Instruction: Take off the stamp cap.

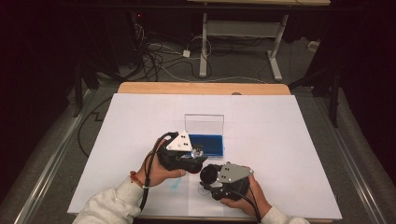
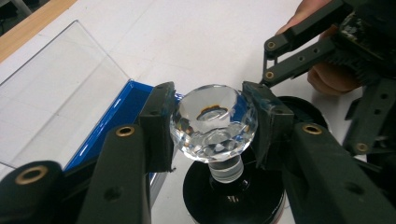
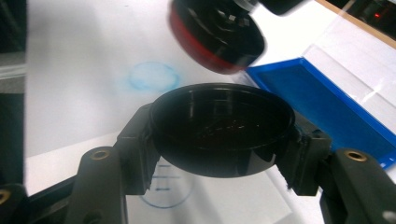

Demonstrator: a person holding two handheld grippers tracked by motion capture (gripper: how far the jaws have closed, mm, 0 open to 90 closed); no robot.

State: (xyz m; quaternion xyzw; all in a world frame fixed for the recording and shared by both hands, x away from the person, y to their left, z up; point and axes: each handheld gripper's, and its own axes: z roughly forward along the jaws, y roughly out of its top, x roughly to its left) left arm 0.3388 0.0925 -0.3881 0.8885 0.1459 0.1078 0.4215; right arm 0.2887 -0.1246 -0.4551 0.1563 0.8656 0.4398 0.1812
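Note:
A clear faceted crystal knob (image 2: 212, 133) on a round black base (image 2: 233, 198) sits between the jaws of my left gripper (image 2: 211, 112), which is shut on it. From the right gripper view the base (image 3: 215, 32) shows a red underside and hangs above the paper. My right gripper (image 3: 219, 140) is shut on a shallow round black cap (image 3: 219, 112), open side up, just below and in front of that base. In the high view the left gripper (image 1: 195, 157) and right gripper (image 1: 208, 174) meet near the front middle of the white sheet (image 1: 280, 140).
A blue tray (image 1: 205, 143) with an upright clear lid (image 1: 204, 123) stands just behind the grippers. A faint blue round stamp mark (image 3: 150, 77) and a drawn blue circle (image 3: 166, 189) lie on the paper. Cables and a table frame (image 1: 243, 32) are on the floor beyond.

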